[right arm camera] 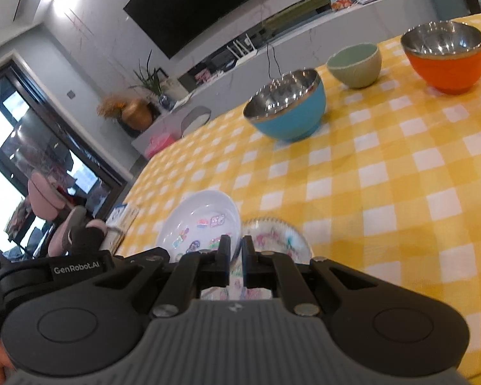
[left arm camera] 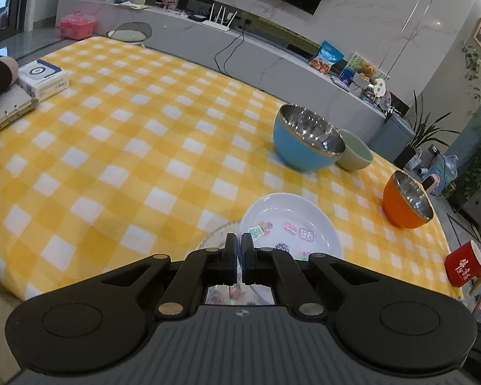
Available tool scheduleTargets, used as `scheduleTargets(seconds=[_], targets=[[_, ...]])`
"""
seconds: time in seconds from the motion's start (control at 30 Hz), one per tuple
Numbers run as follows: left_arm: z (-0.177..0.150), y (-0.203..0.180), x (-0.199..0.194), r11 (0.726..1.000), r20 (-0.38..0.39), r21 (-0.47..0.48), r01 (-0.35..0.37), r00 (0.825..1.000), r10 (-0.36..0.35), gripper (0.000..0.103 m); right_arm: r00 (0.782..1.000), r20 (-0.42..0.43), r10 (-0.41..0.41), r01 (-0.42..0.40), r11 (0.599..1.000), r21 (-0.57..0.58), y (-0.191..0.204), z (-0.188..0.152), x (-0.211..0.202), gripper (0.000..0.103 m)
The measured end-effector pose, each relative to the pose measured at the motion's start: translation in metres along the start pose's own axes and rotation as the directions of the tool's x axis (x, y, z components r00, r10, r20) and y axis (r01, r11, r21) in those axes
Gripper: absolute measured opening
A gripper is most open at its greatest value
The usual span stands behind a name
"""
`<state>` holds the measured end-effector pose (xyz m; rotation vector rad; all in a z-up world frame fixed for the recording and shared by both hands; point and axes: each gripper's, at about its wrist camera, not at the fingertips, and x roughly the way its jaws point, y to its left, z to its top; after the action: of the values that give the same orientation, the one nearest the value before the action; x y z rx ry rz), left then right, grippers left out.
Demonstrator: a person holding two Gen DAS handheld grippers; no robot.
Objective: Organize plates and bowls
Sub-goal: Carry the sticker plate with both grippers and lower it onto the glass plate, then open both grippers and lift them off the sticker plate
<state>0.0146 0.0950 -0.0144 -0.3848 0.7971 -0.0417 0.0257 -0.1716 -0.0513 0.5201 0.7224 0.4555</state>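
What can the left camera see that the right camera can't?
Only the left view shows the red mug and the white box. Only the right view shows the gold vase with its dried flowers by the window. Both show the blue bowl, green bowl, orange bowl, white plate and yellow checked cloth.

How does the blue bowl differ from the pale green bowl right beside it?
The blue bowl is bigger than the green bowl. The blue bowl has a shiny metal inside and rim; the green bowl looks matte, the same pale green inside and out. Both are empty, upright and on the yellow checked tablecloth.
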Motion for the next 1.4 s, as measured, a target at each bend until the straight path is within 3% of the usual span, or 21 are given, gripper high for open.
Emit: scheduleTargets(seconds=[0.57,1.0,1.13,1.2,1.27,1.4], targets=[[-0.022,0.008,0.024,1.0,-0.11,0.003,-0.021,0.994,0.021,0.003,0.991,-0.101,-0.089,0.09,0.996,0.0,-0.011,-0.014,0.016,0.004],[-0.026,0.007,0.028,0.999,-0.132,0.013,-0.033,0.991,0.034,0.004,0.986,-0.133,-0.099,0.103,0.994,0.023,-0.016,-0.016,0.021,0.008],[-0.023,0.007,0.026,0.999,-0.124,0.015,-0.033,0.992,0.035,0.016,0.986,-0.126,-0.112,0.114,0.993,0.009,-0.012,-0.015,0.02,0.011],[-0.022,0.006,0.024,0.999,-0.115,0.019,-0.041,0.992,0.043,0.023,0.987,-0.115,-0.116,0.117,0.993,-0.004,-0.011,-0.015,0.019,0.021],[-0.021,0.006,0.021,0.999,-0.105,0.027,-0.043,0.993,0.046,0.029,0.988,-0.096,-0.123,0.121,0.992,-0.027,-0.007,-0.014,0.016,0.024],[-0.019,0.003,0.017,0.998,-0.088,0.032,-0.053,0.995,0.055,0.033,0.988,-0.047,-0.145,0.14,0.986,-0.092,0.001,-0.012,0.01,0.034]])
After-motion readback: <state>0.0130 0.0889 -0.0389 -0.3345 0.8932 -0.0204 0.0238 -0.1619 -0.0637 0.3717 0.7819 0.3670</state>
